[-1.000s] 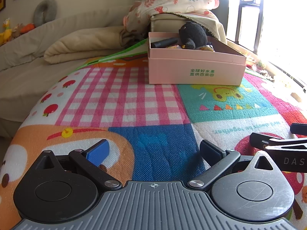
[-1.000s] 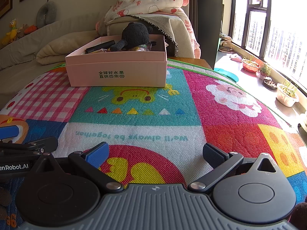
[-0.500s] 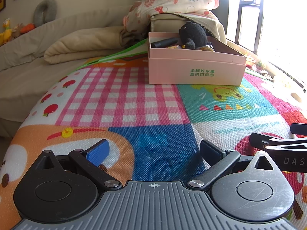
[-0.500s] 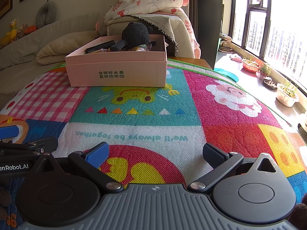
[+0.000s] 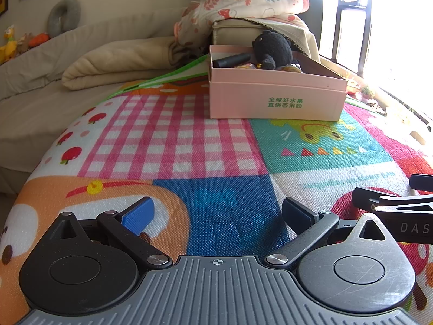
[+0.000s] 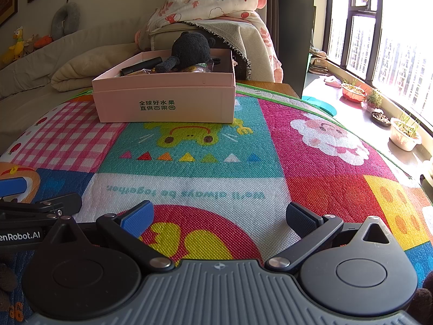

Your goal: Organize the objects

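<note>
A pink cardboard box (image 5: pixel 276 100) stands at the far side of a colourful play mat (image 5: pixel 189 146); it also shows in the right wrist view (image 6: pixel 165 103). Inside it lie a black plush toy (image 5: pixel 272 50), a black cylinder (image 5: pixel 231 60) and some small items. The toy (image 6: pixel 189 51) and cylinder (image 6: pixel 142 65) show in the right view too. My left gripper (image 5: pixel 216 214) is open and empty, low over the mat's near part. My right gripper (image 6: pixel 219 218) is open and empty beside it, to its right. Each gripper's side shows in the other's view.
A folded beige duvet (image 5: pixel 116 62) and sofa lie behind the mat at left. A floral blanket on a cushion (image 6: pixel 213 8) sits behind the box. Window sill with potted plants (image 6: pixel 404 132) runs along the right. The mat's edge drops off at left.
</note>
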